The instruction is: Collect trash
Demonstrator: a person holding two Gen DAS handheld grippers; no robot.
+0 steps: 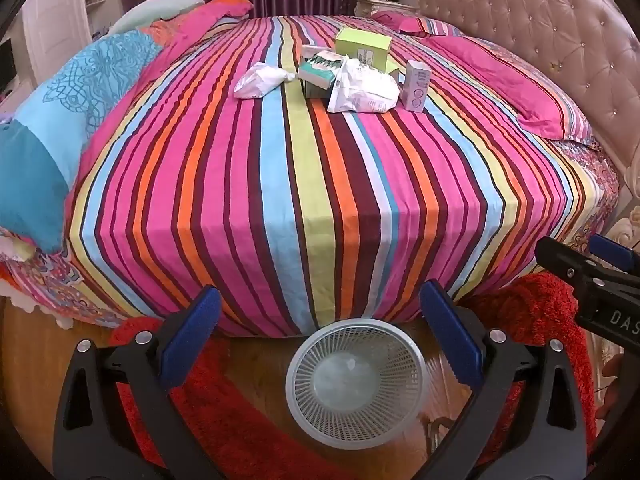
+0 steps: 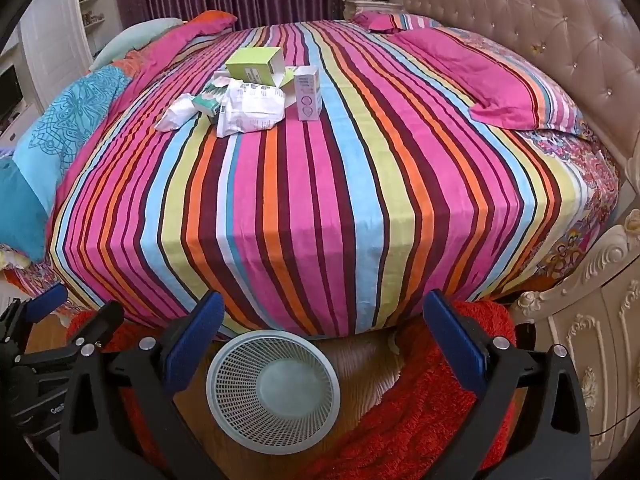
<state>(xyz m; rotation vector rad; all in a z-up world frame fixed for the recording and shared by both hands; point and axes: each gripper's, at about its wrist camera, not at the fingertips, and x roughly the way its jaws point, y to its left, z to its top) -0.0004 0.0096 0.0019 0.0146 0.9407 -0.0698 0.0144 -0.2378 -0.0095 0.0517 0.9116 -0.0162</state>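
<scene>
On the striped, many-coloured bedsheet [image 1: 320, 184], far up from its near edge, the trash lies in one cluster: leftmost a crumpled white paper wad [image 1: 262, 80], then a teal-and-white carton lying flat [image 1: 316, 70], then a wrinkled white plastic pouch with small grey print [image 1: 364, 88] leaning over that carton, behind them an open lime-green cardboard box [image 1: 363, 46], and rightmost an upright pale lilac carton [image 1: 416, 86] with two circles printed low on its face; none of the print is legible. Below the sheet's near edge, a pale grey plastic mesh wastebasket [image 1: 356, 364] stands on the wooden floor, holding no trash. The left gripper [image 1: 320, 322] hangs above that basket with its blue-padded jaws spread wide, gripping nothing. The right gripper [image 2: 324, 326] is likewise wide open and holds nothing; its black body bears the white letters "DAS".
</scene>
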